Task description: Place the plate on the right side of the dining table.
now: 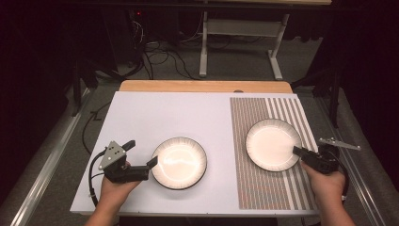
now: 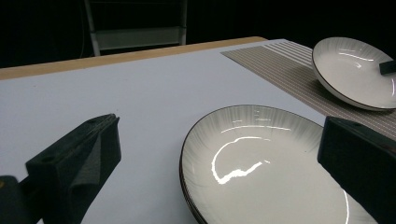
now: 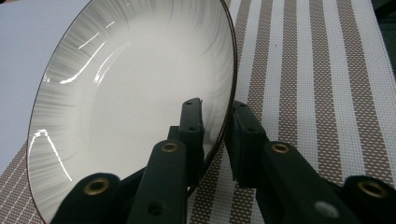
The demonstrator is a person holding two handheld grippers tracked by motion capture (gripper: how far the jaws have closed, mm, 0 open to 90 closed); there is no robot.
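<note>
A dark room with cables on the floor is surrounding a white-topped desk [image 1: 155, 110], and a brown-and-white striped woven placemat [image 1: 268, 188] is covering its right part. In the high view two round white ceramic plates with dark rims are lying there, both empty: one plate [image 1: 179, 163] on the bare white surface, the other plate [image 1: 273, 144] on the placemat. The left tool [image 1: 141, 157] is lying just left of the near plate, its jaws spread wide.

In the left gripper view the two black jaws are standing far apart, with the near plate's [image 2: 261, 163] left rim between them, untouched.

In the right gripper view the right tool [image 3: 215, 123] is pinching the second plate's [image 3: 135, 88] rim, which is tilting up off the placemat [image 3: 317, 84].
</note>
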